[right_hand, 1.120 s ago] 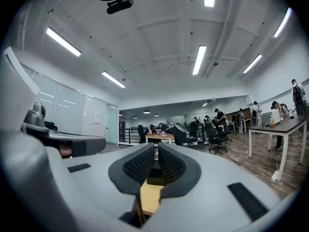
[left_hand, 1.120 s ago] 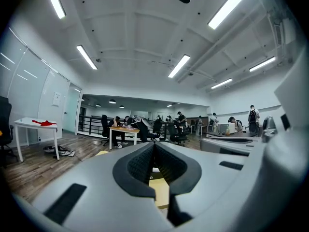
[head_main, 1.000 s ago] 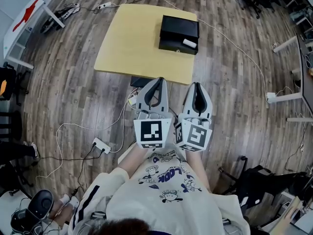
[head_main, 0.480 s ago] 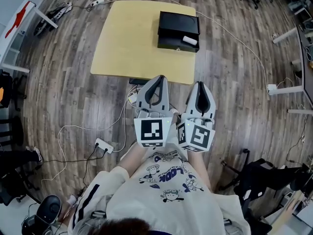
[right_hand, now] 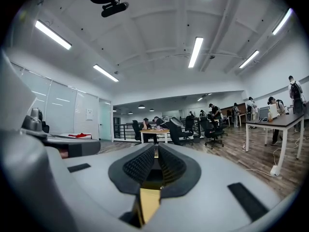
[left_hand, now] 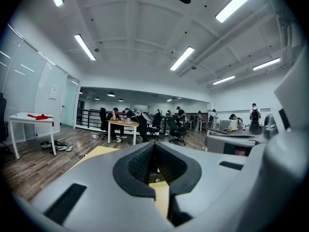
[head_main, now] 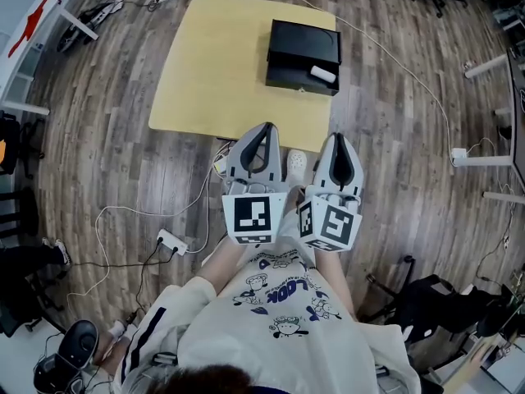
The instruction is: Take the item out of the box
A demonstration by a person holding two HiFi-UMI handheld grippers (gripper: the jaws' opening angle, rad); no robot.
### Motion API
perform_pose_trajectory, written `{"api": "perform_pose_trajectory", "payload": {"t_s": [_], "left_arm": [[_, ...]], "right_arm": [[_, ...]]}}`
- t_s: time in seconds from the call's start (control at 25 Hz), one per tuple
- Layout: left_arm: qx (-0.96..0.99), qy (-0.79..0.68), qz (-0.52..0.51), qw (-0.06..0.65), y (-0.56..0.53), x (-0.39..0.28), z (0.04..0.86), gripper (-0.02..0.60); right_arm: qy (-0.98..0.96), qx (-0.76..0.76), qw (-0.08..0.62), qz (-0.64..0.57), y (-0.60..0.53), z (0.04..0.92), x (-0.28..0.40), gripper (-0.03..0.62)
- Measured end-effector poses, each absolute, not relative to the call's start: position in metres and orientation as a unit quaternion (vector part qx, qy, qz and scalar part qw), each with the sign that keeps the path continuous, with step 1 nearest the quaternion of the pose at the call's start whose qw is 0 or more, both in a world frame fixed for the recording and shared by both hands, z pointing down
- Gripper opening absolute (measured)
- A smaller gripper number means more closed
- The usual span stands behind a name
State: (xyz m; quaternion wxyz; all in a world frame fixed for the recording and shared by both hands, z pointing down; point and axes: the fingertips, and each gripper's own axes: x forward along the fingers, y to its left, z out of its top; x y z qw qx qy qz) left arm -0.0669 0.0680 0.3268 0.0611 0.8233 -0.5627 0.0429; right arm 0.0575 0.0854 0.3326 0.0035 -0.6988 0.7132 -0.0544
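Head view gives us the yellow bench [head_main: 213, 64] standing on the wood floor ahead, with the black box [head_main: 303, 43] on its far right part. We hold the left hand-held gripper [head_main: 264, 127] and the right hand-held gripper [head_main: 340, 136] side by side close to our body, tips toward the bench's near edge and well apart from the box. Each gripper view shows its ribbed pads pressed together with nothing between them, so both must spread before any grasp. The item [head_main: 322, 74] is a small white oblong piece lying in the lower, nearer section of the box, toward its right end; whether that section is a drawer or a tray we cannot tell. We judge the item light and probably stiff, with a smooth, rounded skin that may roll or slip under the pads. Our best hold looks to be across its short width at mid-length, coming from above, since the box wall just beside it leaves little room for a jaw.
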Motion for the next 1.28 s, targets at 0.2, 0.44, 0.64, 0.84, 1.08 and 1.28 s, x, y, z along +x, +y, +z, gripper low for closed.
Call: {"api": "perform_pose_trajectory", "payload": {"t_s": [0.2, 0.44, 0.64, 0.84, 1.08, 1.28], "left_arm": [[0.817, -0.572, 0.043, 0.058, 0.037, -0.052, 0.326, 0.014], [0.811, -0.579, 0.051, 0.063, -0.005, -0.032, 0.328, 0.014], [0.804, -0.588, 0.057, 0.07, -0.039, -0.018, 0.331, 0.014], [0.795, -0.598, 0.066, 0.081, -0.069, -0.008, 0.338, 0.014], [0.787, -0.605, 0.078, 0.095, -0.096, 0.009, 0.351, 0.014], [0.78, -0.61, 0.093, 0.107, -0.116, 0.018, 0.365, 0.014]], "right_arm": [[0.722, -0.69, 0.002, -0.056, 0.049, 0.335, 0.072, 0.043], [0.73, -0.68, -0.002, -0.067, 0.001, 0.338, 0.09, 0.043], [0.74, -0.669, -0.013, -0.074, -0.035, 0.342, 0.102, 0.043], [0.751, -0.654, -0.032, -0.079, -0.067, 0.349, 0.109, 0.043], [0.764, -0.636, -0.057, -0.089, -0.098, 0.363, 0.12, 0.043], [0.778, -0.617, -0.077, -0.088, -0.122, 0.374, 0.12, 0.043]]}}
